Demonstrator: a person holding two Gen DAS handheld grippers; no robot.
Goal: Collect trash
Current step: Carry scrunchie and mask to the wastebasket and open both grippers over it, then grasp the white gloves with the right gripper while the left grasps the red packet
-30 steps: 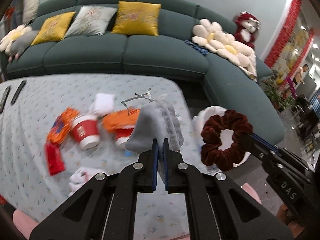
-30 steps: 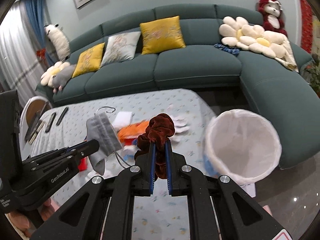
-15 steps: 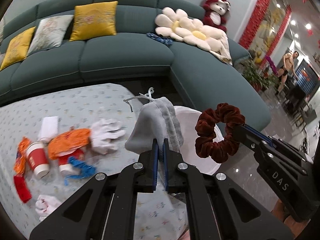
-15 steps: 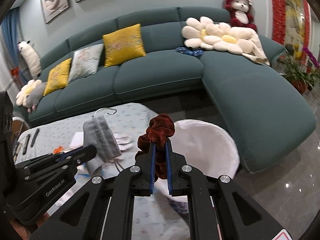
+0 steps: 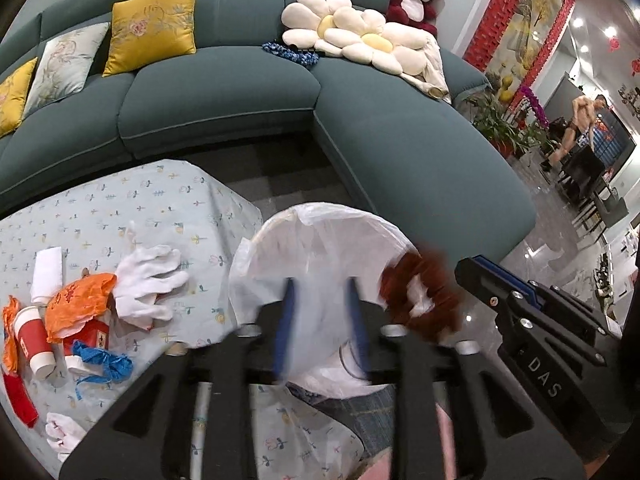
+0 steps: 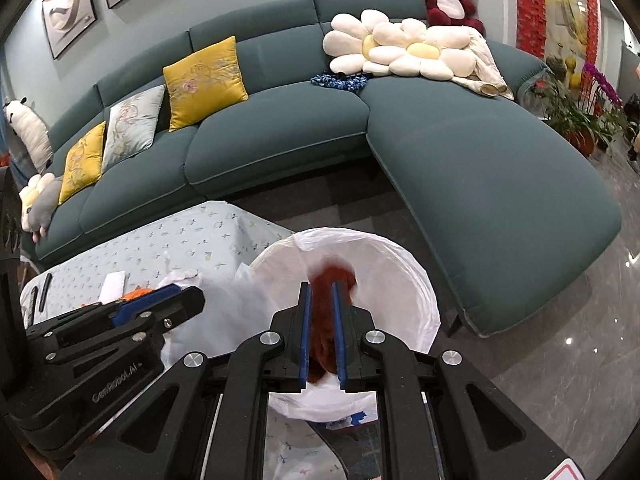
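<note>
Beside the floral-clothed table (image 5: 100,216), your left gripper (image 5: 320,320) has spread wide, its grey mask gone, while the right gripper (image 6: 321,336), loosening, lets the scrunchie (image 6: 330,288) fall (blurred) over the lined bin (image 6: 416,280).

"DAS" on right gripper (image 5: 540,364), "GenRobot.AI" on left gripper (image 6: 120,380)

Both grippers over the lined trash bin

The left gripper (image 5: 320,320) hangs with its blue pads spread apart above the white-bagged trash bin (image 5: 320,240), nothing between them. Just right, a blurred maroon scrunchie (image 5: 420,300) sits at the bin's rim, in front of the right gripper (image 5: 492,276). White gloves (image 5: 148,284), an orange bag (image 5: 78,304) and a red paper cup (image 5: 34,336) lie on the floral tablecloth (image 5: 160,200).
</note>
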